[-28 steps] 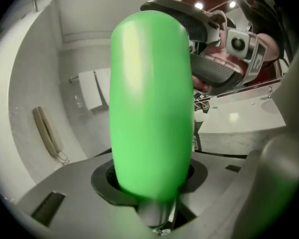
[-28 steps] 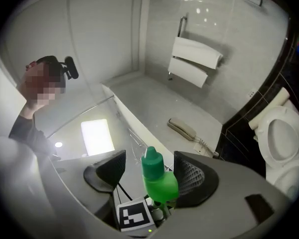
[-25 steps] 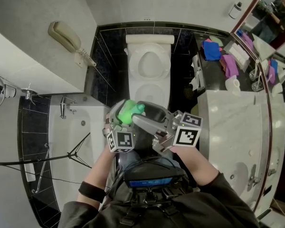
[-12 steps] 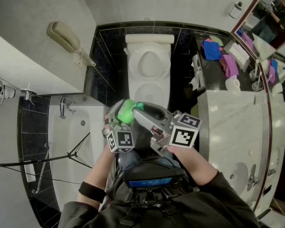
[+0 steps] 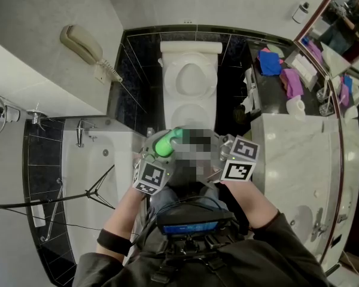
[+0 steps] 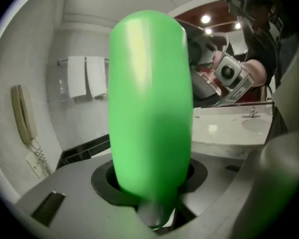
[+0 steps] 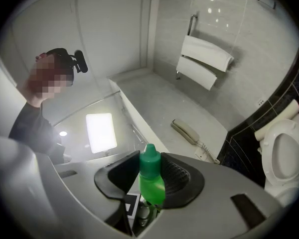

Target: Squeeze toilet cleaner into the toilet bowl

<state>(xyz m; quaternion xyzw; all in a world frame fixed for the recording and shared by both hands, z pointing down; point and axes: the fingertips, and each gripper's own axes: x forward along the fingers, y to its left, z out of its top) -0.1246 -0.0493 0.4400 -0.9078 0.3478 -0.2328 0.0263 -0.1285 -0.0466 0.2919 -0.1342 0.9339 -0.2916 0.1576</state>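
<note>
Okay, starting at the far left: a phone (image 5: 82,45) hangs on the pale wall, and below it the tub (image 5: 96,184) runs along the dark tile.

On to the middle, and here's the action. The left gripper (image 5: 157,152) is clamped on the green bottle (image 5: 166,143). Its own view is filled by that fat green body, pinched between the two jaws, with white towels (image 6: 85,76) on a rail behind. The bottle sits in front of the person's chest, and from the head view it shows just below the front of the toilet (image 5: 190,109). The toilet stands against the black tiled wall, lid up, bowl open.

Now the right gripper (image 7: 150,183), close in beside the left one. Its jaws have just been closing, and the cap (image 7: 150,166) stands right between them, with the ribbed pads pressed against it on both sides. So both grippers have hold of the one bottle, the left on the body and the right on the cap.

Further right lies the marble counter (image 5: 293,154), with a blue rag (image 5: 267,63) and a purple one (image 5: 290,81) at its far end. The mirror (image 5: 347,17) closes off the corner.
</note>
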